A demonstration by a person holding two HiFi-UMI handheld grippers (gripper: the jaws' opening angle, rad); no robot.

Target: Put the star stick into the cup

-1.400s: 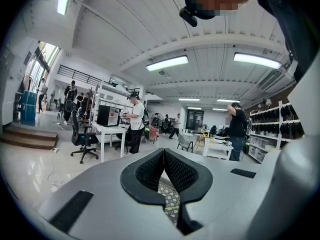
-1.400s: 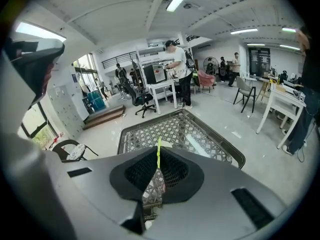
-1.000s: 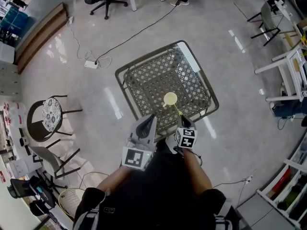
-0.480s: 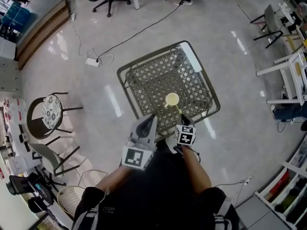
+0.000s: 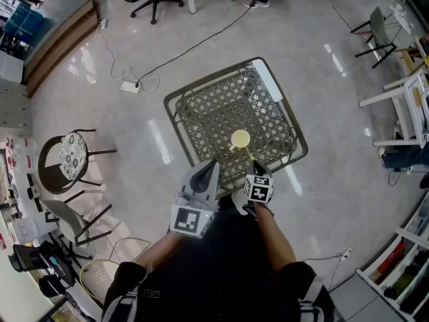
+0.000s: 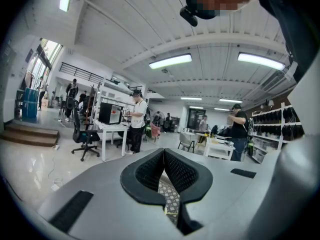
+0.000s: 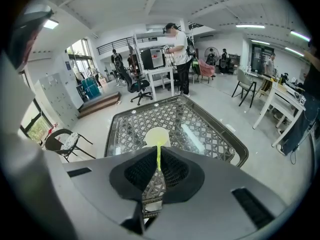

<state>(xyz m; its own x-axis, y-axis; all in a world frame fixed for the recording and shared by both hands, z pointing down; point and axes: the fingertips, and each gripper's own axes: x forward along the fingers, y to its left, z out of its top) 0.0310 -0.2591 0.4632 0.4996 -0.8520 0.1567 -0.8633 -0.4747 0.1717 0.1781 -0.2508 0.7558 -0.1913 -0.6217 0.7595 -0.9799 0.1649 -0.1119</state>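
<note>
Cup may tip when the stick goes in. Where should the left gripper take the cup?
Probably across the round wall of the cup, from its left: it stands upright on the table, and the stick in the right gripper points in from the near side.

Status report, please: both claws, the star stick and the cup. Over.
Left claw shut, empty. Right claw shut on thin yellow-green star stick, tip at pale yellow round cup on lattice-top table. Nothing in the way.

The right claw (image 7: 157,165) hides the tail of the star stick (image 7: 158,152).
</note>
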